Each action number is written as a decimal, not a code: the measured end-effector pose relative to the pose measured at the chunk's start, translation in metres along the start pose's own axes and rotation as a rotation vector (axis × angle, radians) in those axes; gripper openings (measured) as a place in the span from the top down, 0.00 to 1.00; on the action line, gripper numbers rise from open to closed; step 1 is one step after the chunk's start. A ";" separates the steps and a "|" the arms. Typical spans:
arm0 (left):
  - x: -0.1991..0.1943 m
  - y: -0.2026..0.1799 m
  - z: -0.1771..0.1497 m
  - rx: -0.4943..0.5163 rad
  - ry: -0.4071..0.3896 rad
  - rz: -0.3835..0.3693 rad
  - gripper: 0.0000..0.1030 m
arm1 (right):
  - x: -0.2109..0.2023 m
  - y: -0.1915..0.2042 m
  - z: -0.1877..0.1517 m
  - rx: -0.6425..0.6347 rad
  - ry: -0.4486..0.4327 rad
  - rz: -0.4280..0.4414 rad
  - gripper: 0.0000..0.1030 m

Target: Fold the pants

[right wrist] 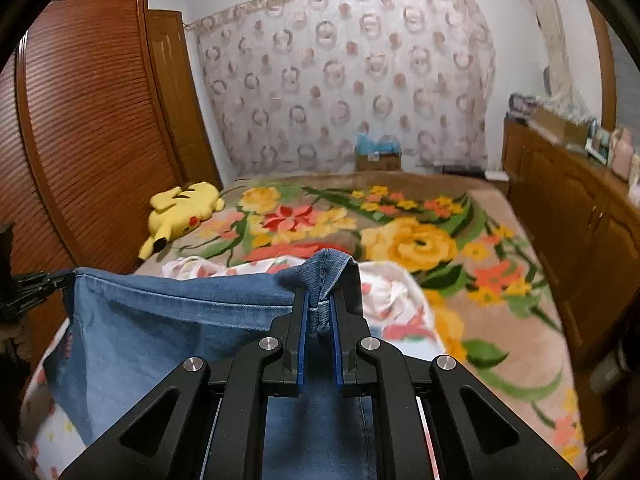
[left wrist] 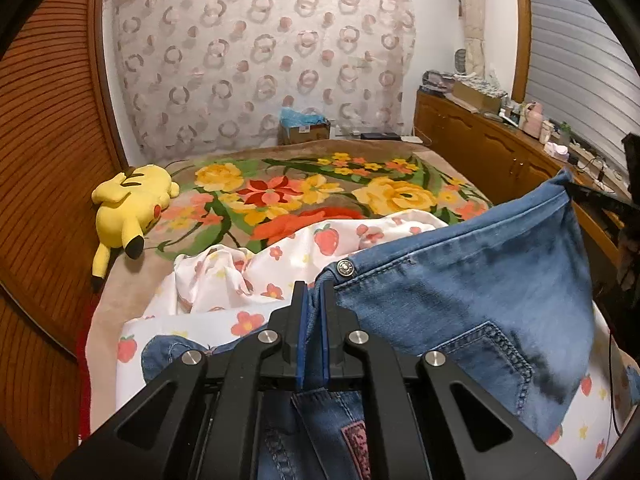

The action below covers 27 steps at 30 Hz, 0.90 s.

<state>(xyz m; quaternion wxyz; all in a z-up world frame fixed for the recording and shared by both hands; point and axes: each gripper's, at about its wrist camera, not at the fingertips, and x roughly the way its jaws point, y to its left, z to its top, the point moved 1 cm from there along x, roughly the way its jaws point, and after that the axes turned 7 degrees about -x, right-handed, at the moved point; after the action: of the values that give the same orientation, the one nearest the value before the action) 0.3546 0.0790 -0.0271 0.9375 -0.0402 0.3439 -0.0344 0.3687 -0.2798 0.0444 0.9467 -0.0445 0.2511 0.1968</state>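
A bedroom. A sheer curtain patterned with pink rings (left wrist: 260, 60) covers the white far wall. A louvred reddish wooden wardrobe (right wrist: 92, 120) stands at left, a long brown wooden sideboard (left wrist: 492, 148), cluttered on top, at right. A bed under a floral blanket (right wrist: 420, 240) fills the middle.

2 wrist views, facing down the bed (left wrist: 436, 160), sharing curtain (right wrist: 344, 72)
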 end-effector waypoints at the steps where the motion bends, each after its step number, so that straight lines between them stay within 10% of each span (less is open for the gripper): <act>1: 0.004 0.002 0.001 -0.007 0.002 0.006 0.94 | 0.005 0.002 0.001 -0.011 0.007 -0.014 0.91; 12: 0.012 0.005 -0.012 -0.031 0.052 0.025 0.88 | 0.026 0.013 -0.016 -0.008 0.105 -0.049 0.78; 23: -0.025 -0.018 -0.030 0.006 0.020 -0.030 0.31 | -0.026 0.030 -0.019 -0.024 0.074 -0.011 0.71; 27: -0.034 -0.031 -0.039 0.026 0.024 -0.060 0.23 | -0.041 0.035 -0.028 -0.024 0.067 0.010 0.65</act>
<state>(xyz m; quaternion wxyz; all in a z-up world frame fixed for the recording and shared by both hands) 0.3029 0.0492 -0.0319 0.9323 -0.0381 0.3533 -0.0675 0.3094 -0.2676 0.0408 0.9362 -0.0609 0.2804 0.2030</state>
